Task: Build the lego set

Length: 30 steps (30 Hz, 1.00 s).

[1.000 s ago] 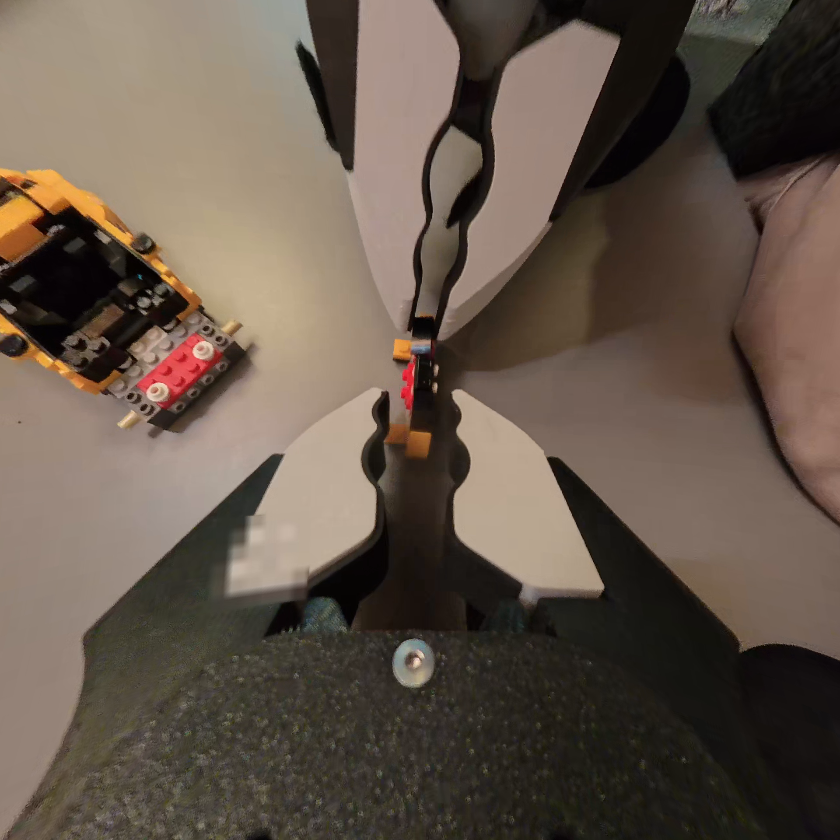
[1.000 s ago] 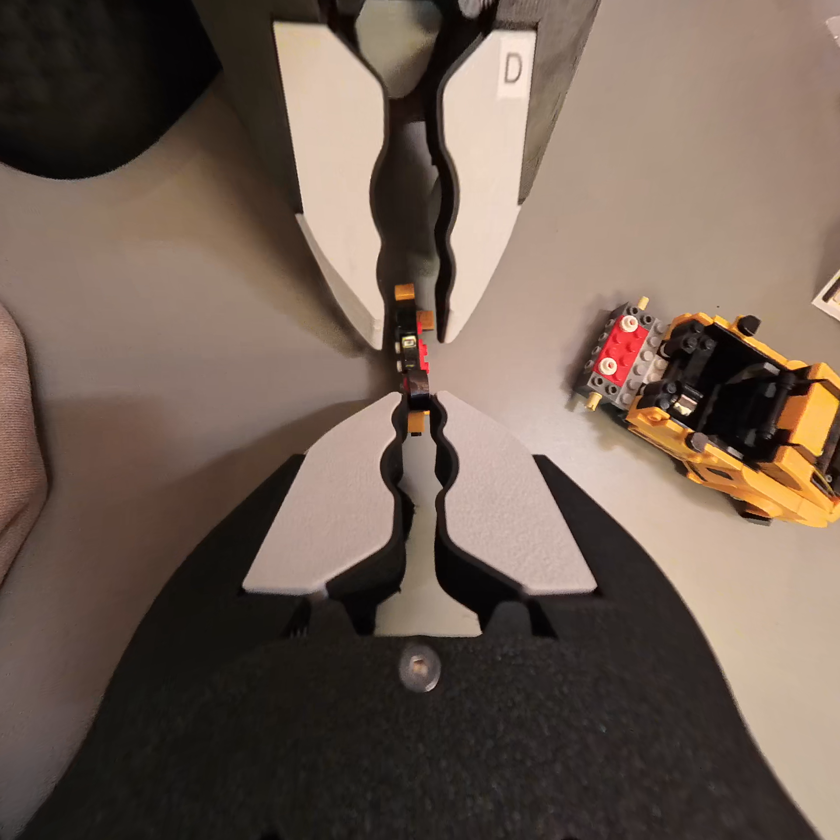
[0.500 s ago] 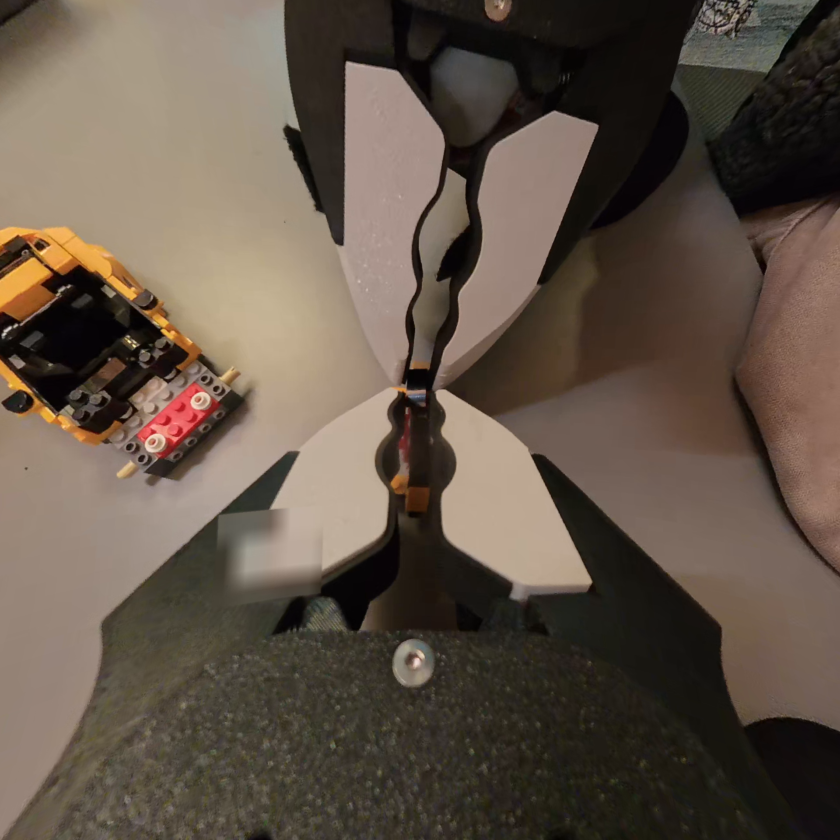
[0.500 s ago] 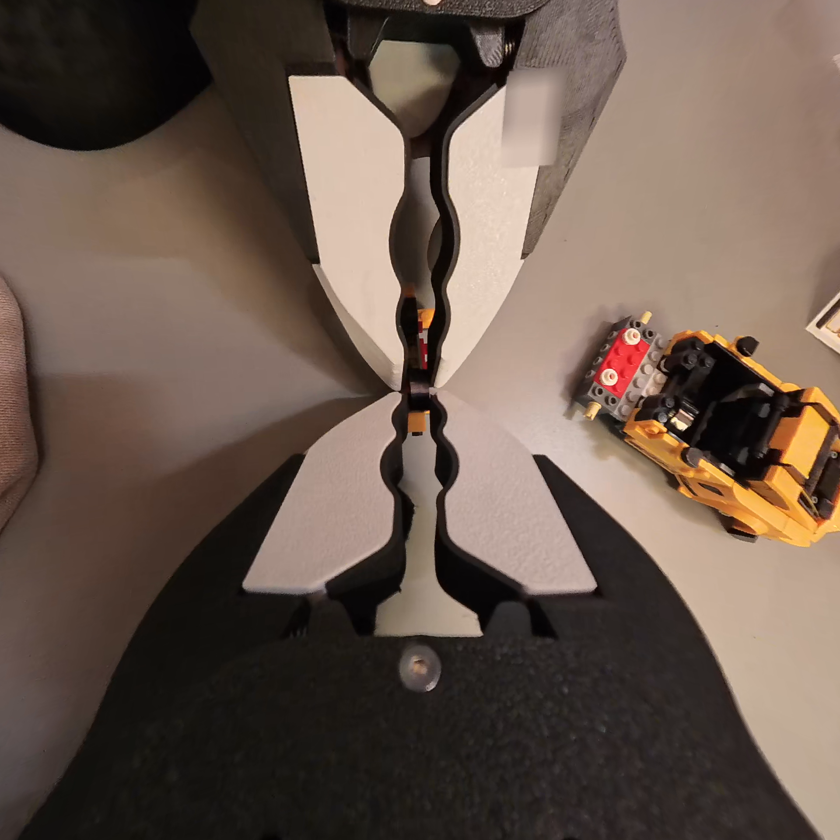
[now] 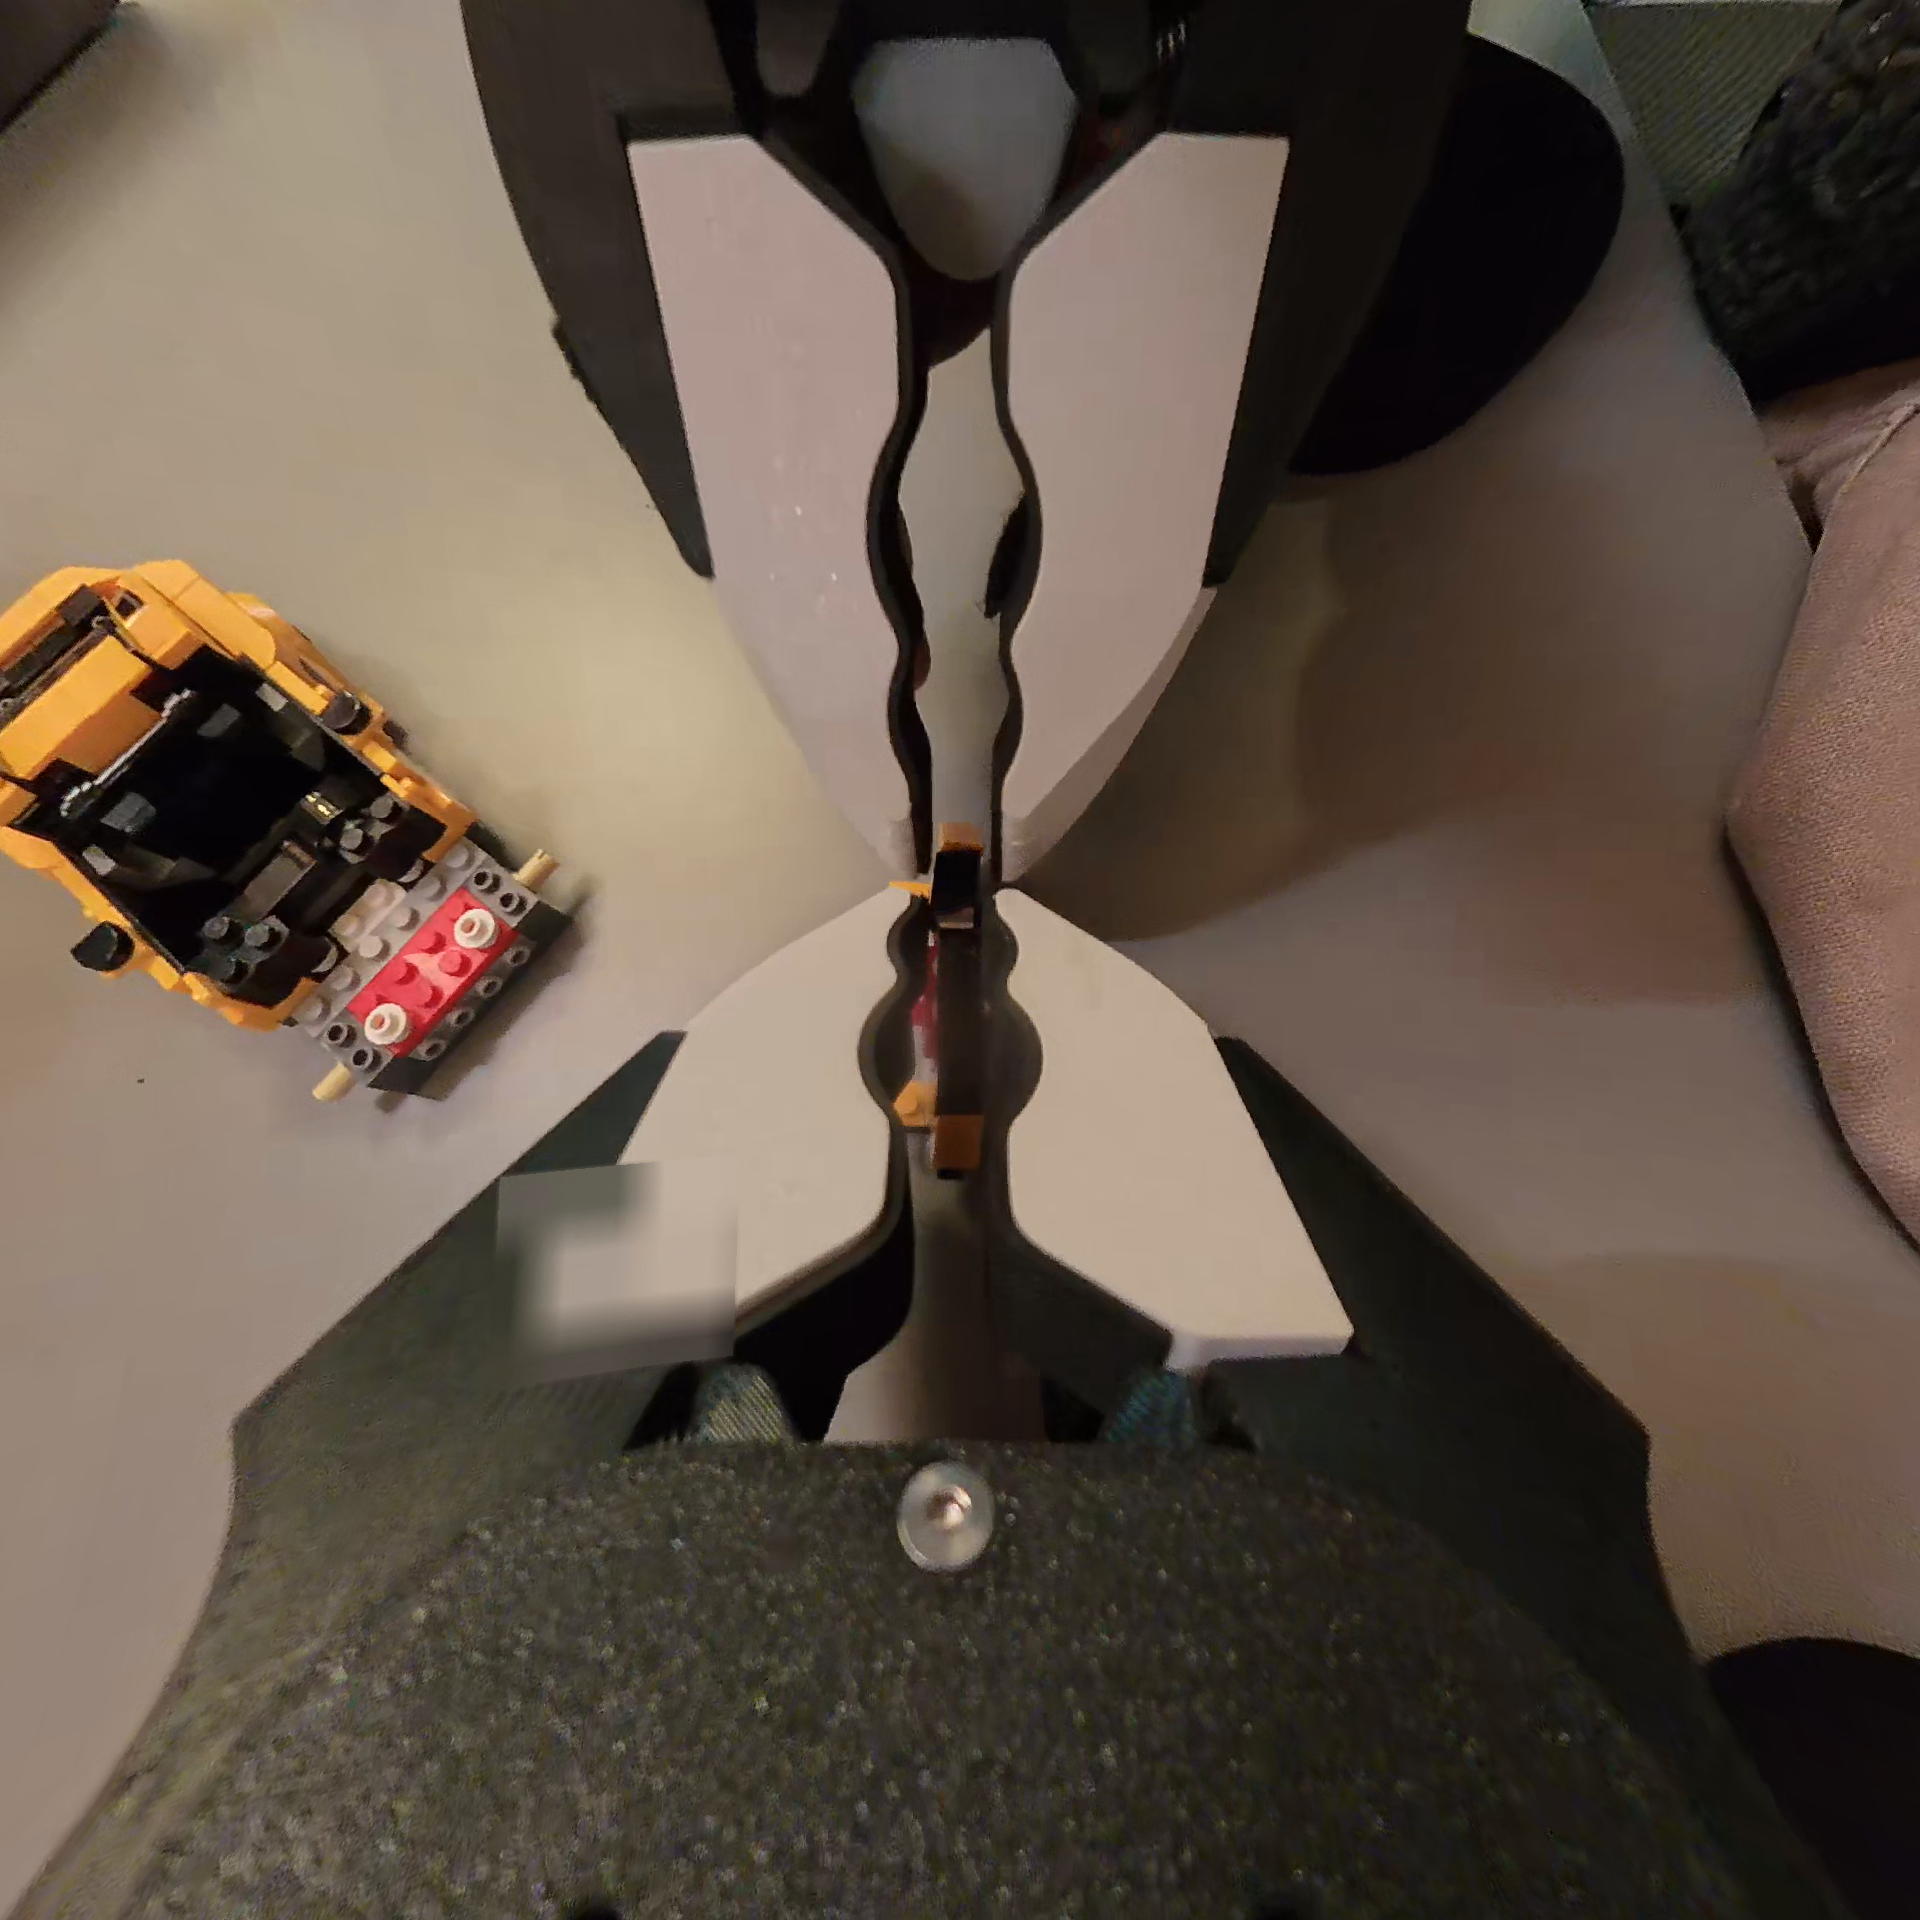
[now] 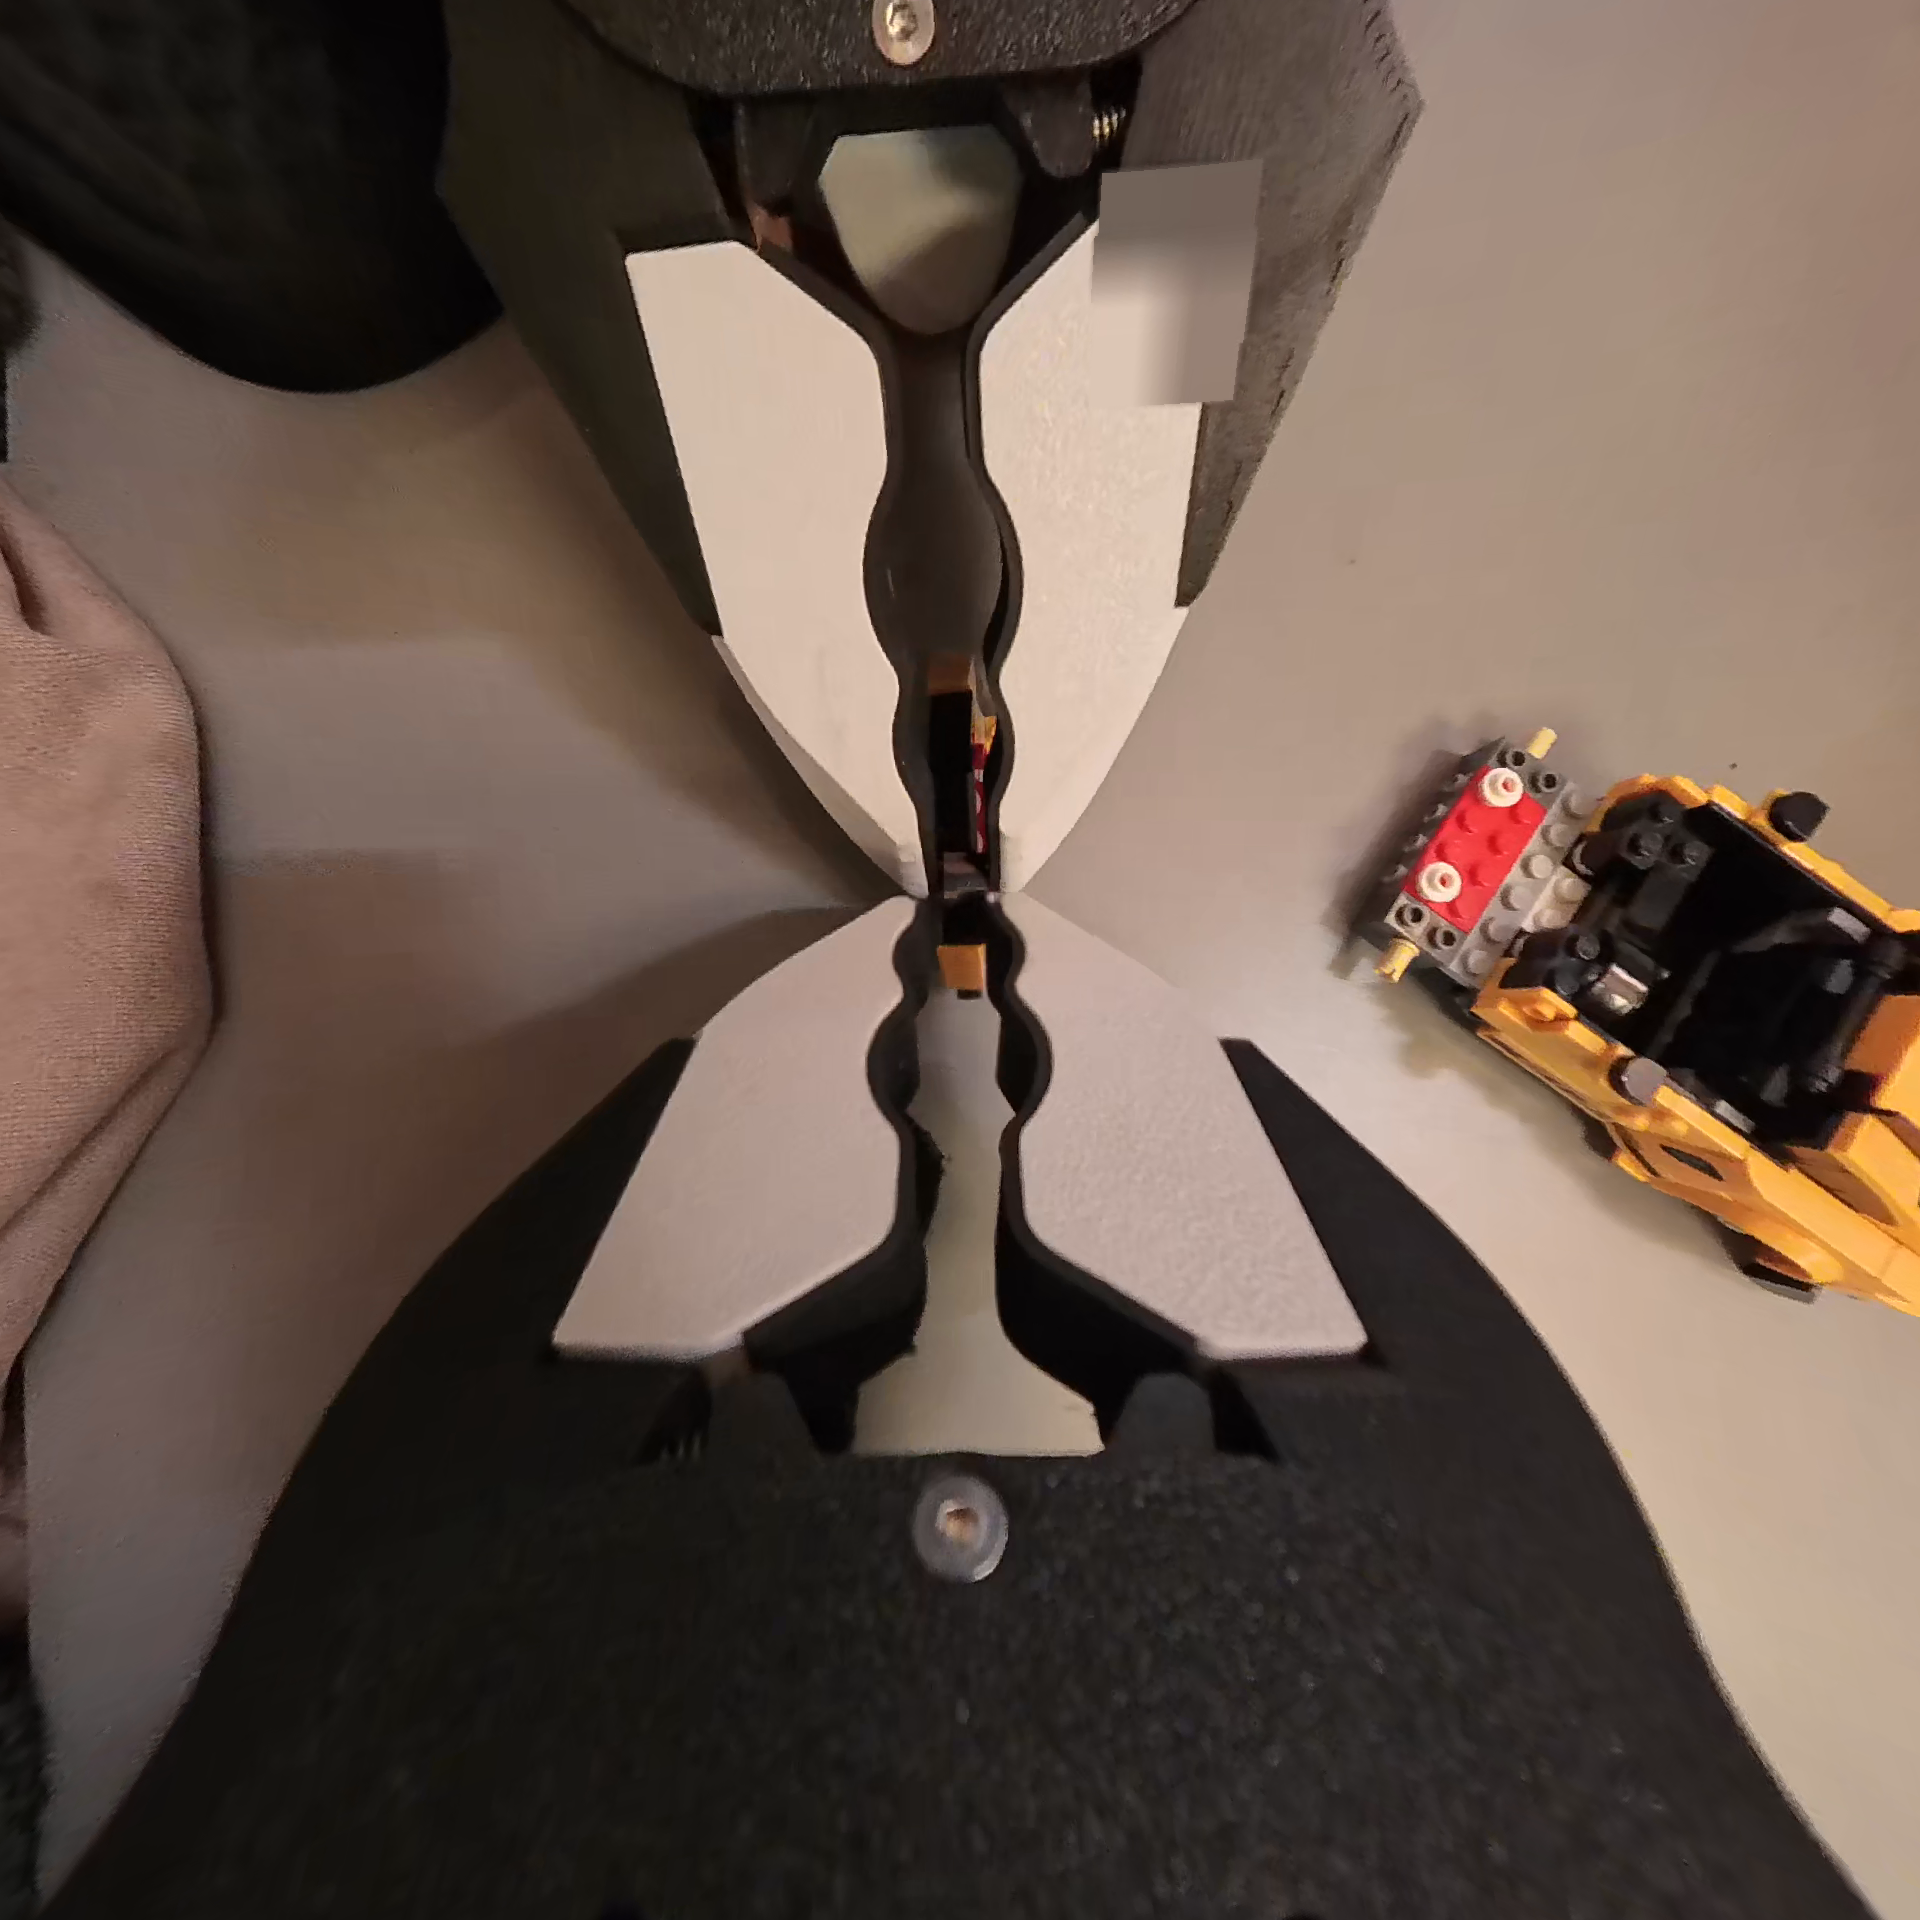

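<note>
A small flat lego sub-assembly (image 5: 956, 1018), black with orange ends and a red part, is held on edge above the grey table. My left gripper (image 5: 954, 920) is shut on most of its length. My right gripper (image 6: 958, 909) is shut on the near orange end of the sub-assembly (image 6: 958, 961). The two grippers meet tip to tip: the right gripper (image 5: 956, 847) comes in from the top of the left wrist view, and the left gripper (image 6: 956, 873) from the top of the right wrist view. A partly built yellow and black lego car (image 5: 208, 810) lies on the table, also in the right wrist view (image 6: 1662, 987).
The car's grey rear plate carries a red brick (image 5: 436, 966) with two white studs, also seen from the right (image 6: 1470, 842). A pinkish cloth (image 5: 1849, 831) lies beside the grippers, and shows in the right wrist view (image 6: 83, 883). A dark fuzzy object (image 5: 1818, 187) sits at the table's far corner. Left and right tips are no more than a few centimetres apart.
My left gripper was open short of the sub-assembly; it has moved forward over it and shut on it. The grippers now touch tip to tip. The car has not moved.
</note>
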Motion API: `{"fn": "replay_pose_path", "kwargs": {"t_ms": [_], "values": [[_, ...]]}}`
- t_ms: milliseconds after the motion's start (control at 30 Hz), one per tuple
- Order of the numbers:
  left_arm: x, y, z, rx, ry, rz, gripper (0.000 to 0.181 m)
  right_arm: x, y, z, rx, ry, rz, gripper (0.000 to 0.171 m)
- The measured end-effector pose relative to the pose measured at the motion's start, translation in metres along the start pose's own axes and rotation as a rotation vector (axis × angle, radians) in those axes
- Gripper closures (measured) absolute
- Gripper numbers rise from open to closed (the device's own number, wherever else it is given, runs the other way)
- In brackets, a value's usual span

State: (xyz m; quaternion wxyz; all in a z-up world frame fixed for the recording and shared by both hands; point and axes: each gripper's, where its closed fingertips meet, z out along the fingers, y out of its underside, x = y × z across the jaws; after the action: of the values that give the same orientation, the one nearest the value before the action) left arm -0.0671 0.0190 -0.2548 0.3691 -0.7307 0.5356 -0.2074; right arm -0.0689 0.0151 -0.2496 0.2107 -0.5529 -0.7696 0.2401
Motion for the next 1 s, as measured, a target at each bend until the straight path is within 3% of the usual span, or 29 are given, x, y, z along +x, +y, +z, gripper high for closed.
{"fn": "replay_pose_path", "kwargs": {"t_ms": [400, 567, 1000], "values": [[0.0013, -0.0041, -0.0074, 0.052, 0.043, -0.083, 0.172, 0.0013, -0.0004, 0.0022, -0.044, 0.021, -0.067, 0.165], [0.0039, -0.0053, -0.0064, 0.055, 0.053, -0.092, 0.181, 0.0013, -0.0006, 0.0023, -0.046, 0.037, -0.106, 0.165], [0.0052, -0.0049, -0.0067, 0.041, 0.053, -0.087, 0.181, 0.0014, -0.0034, -0.0011, -0.018, -0.053, -0.037, 0.161]]}}
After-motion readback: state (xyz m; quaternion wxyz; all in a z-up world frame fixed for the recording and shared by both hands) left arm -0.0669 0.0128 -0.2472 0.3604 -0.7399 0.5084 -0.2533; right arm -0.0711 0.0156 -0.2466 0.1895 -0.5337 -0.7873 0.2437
